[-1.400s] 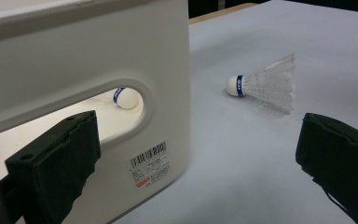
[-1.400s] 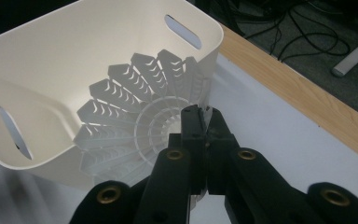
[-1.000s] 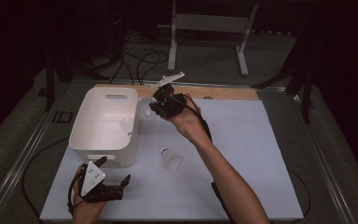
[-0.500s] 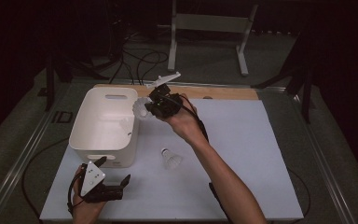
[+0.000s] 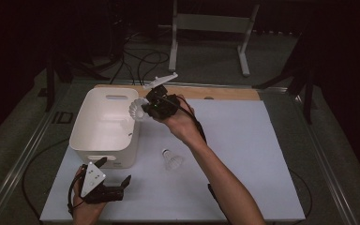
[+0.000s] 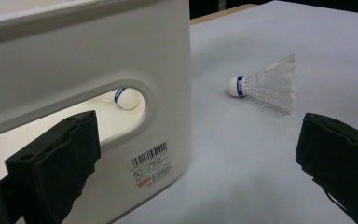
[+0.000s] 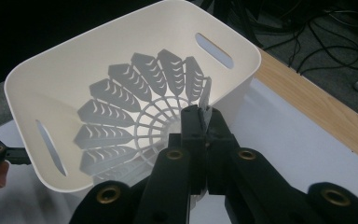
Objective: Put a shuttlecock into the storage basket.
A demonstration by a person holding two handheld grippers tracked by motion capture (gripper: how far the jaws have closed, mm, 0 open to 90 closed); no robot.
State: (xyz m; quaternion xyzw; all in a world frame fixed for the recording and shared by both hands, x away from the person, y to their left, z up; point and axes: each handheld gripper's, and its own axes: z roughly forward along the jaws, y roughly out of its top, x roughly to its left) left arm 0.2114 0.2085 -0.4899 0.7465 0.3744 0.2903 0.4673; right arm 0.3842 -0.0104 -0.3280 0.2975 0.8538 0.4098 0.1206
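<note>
right tool [image 7: 204,122]: pinched tight on a shuttlecock [image 5: 136,110] by its skirt edge, over the bin's [image 5: 85,123] right rim
left tool [image 6: 196,154]: wide open, holding nothing, near the surface's [image 5: 243,140] front-left corner
second shuttlecock [image 5: 172,161]: lying mid-surface, blue band, text unreadable
bin label [image 6: 151,164]: barcode sticker, print too tiny

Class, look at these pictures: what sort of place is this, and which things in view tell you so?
Probably a lab or studio set up for recording handling tasks. A white-covered table stands in a dark room, cables trail across the floor behind it, and a person works with a hand-held right gripper over a white bin.
</note>
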